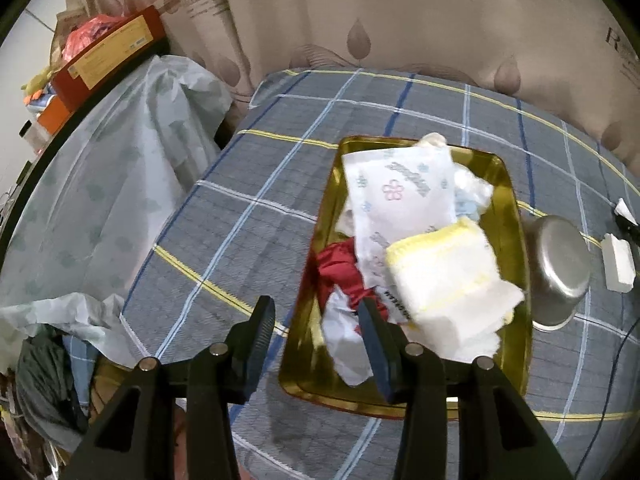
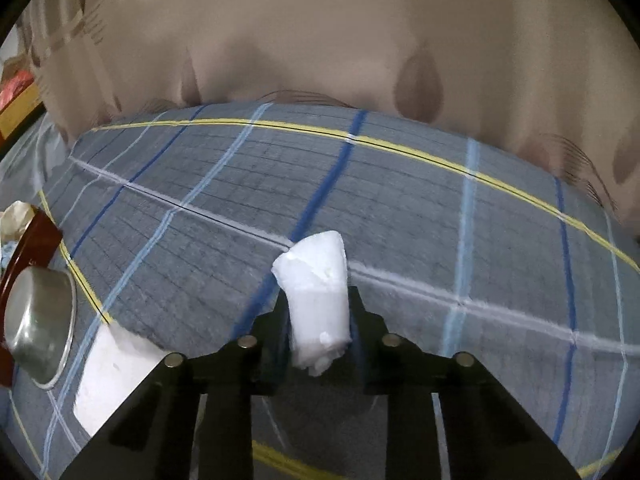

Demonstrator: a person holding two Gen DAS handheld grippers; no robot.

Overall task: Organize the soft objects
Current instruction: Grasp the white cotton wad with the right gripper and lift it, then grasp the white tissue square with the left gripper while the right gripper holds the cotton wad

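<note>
Bed: one, under a grey plaid sheet; it carried everything.
Tray: one, gold metal, lying lengthwise away from the left gripper, heaped with soft things.
Packet: one, white with a flower print, along the tray's far half.
Folded cloths: one white and yellow stack at the tray's near right corner; the number of layers could not be told.
Red cloth: one, by the tray's left wall.
Bowl: one, steel, tipped against the tray's right wall.
Foam blocks: two, one lying on the sheet just right of the bowl, one carried.
Left gripper: jaws wide apart, empty, at the tray's near edge.
Right gripper: clamped on the carried foam block, long axis pointing forward; the tray lay to its left, likely the drop spot.
</note>
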